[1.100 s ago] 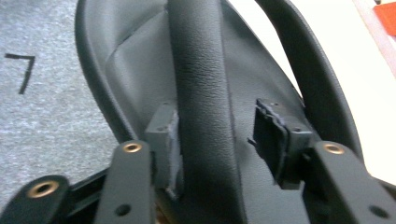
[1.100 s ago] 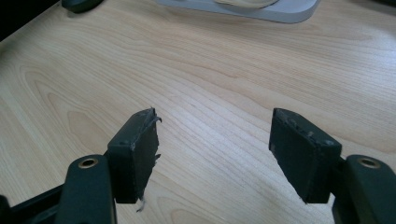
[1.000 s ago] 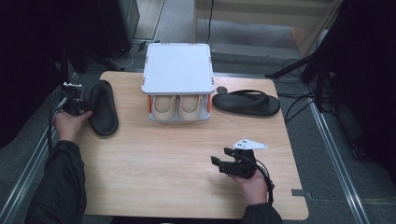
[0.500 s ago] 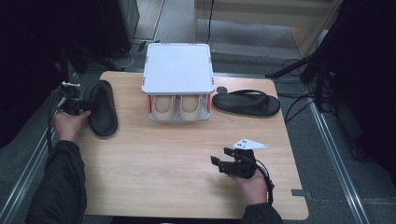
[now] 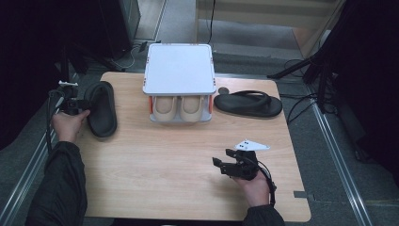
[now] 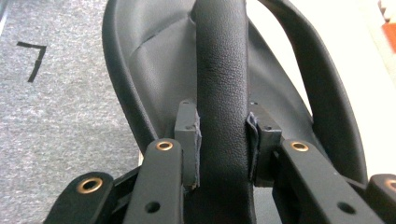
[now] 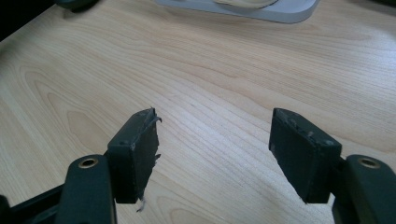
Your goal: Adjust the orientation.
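Left tool [image 6: 223, 140] just closed, clamping black sandal [image 5: 101, 109] strap; right tool [image 7: 215, 154] open, empty.

From above my side I look forward and down over the whole wooden table [image 5: 155, 174]. My left gripper view sits tight against the black slipper [image 6: 224, 84]; my right gripper view looks low across bare tabletop. Both close views share that table with the high one.
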A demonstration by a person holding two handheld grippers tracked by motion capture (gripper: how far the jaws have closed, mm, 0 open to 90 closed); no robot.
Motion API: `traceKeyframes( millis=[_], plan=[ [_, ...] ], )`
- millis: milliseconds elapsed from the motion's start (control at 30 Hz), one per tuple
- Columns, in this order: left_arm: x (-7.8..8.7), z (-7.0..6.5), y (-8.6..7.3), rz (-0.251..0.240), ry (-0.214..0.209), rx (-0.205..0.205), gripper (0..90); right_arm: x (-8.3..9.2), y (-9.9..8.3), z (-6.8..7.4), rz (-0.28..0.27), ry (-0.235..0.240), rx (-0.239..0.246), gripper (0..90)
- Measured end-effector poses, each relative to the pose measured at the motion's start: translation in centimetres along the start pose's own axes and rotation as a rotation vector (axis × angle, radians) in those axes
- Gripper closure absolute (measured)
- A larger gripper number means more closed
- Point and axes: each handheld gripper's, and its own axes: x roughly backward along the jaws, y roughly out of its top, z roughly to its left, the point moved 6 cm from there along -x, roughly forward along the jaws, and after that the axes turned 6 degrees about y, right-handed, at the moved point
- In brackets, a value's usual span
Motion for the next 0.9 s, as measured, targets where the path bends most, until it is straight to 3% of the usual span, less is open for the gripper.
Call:
traceKeyframes(
  millis=[67,433,900],
  plan=[
    [0.2,-0.2,0.2,-0.022,-0.004,0.006,70.8,0.0,0.0,0.0,0.002,0.0,-0.003,33.1],
    [2.1,-1.9,0.9,-0.041,-0.049,-0.011,70.8,-0.2,0.3,0.0,0.001,0.005,0.001,33.1],
    [4.8,-4.0,-0.6,-0.042,-0.09,-0.032,70.6,-1.0,1.2,-0.1,0.001,0.029,0.019,33.1]
  ],
)
